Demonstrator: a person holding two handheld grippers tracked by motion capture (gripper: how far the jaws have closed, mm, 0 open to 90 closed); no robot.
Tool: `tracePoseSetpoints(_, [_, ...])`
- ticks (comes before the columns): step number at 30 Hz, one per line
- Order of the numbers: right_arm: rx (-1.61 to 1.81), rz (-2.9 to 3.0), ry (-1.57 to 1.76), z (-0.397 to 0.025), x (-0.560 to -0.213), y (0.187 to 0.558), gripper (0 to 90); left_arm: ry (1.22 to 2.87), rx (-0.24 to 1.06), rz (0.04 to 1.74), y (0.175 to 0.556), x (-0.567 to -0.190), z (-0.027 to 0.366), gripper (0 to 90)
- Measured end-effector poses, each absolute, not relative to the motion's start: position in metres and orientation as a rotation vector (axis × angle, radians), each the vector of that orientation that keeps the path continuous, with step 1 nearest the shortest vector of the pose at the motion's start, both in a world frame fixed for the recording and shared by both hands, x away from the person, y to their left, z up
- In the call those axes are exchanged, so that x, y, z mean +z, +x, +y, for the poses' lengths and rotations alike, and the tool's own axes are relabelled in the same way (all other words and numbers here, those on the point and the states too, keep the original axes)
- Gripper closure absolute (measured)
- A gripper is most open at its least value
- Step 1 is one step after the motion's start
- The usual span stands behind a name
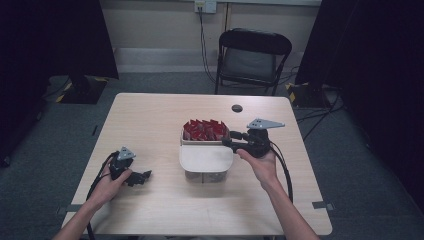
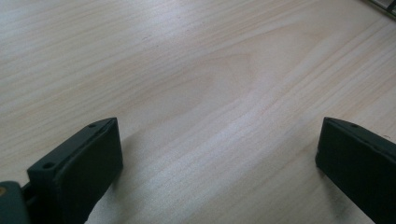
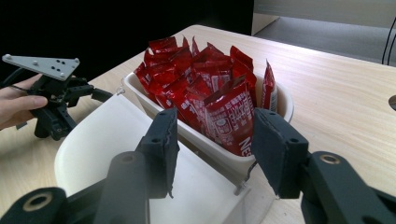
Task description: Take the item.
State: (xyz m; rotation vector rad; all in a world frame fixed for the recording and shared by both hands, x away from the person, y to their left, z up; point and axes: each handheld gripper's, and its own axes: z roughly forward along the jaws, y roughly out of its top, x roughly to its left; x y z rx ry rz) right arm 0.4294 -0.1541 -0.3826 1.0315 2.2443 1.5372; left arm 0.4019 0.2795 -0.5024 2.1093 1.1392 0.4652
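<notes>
right tool (image 3: 212,140): open, jaws either side of red foil sachets (image 3: 205,79) in white tub (image 3: 282,105)
left tool (image 2: 217,158): open, idle on bench (image 2: 196,70)
progress: no sachet gripped yet

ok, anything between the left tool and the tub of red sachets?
No, just bare wooden table between the left tool and the tub of red sachets, per the high view.
</notes>
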Motion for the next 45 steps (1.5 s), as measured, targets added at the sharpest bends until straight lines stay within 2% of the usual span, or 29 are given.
tracePoseSetpoints(4, [1.514,2.267,1.022,-0.15,-0.384,0.434,50.8,2.11,0.465,1.139,0.402,-0.502,0.28,0.0])
tracePoseSetpoints(12, [1.515,2.261,1.012,-0.15,-0.381,0.439,56.3,2.111,0.466,1.137,0.402,-0.502,0.28,0.0])
tracePoseSetpoints(14, [1.524,2.259,1.017,-0.149,-0.384,0.44,63.0,2.109,0.465,1.139,0.402,-0.502,0.28,0.0])
tracePoseSetpoints(25, [1.525,2.265,1.007,-0.15,-0.384,0.439,77.8,2.111,0.464,1.138,0.401,-0.502,0.28,0.0])
tracePoseSetpoints(27, [1.535,2.277,0.99,-0.151,-0.384,0.439,85.0,2.109,0.464,1.139,0.401,-0.502,0.28,0.0])
tracePoseSetpoints(29, [1.543,2.282,0.977,-0.153,-0.384,0.44,88.2,2.109,0.464,1.139,0.401,-0.502,0.28,0.0])
tracePoseSetpoints(45, [1.598,2.257,0.978,-0.158,-0.377,0.44,90.0,2.108,0.464,1.139,0.401,-0.502,0.28,0.0])
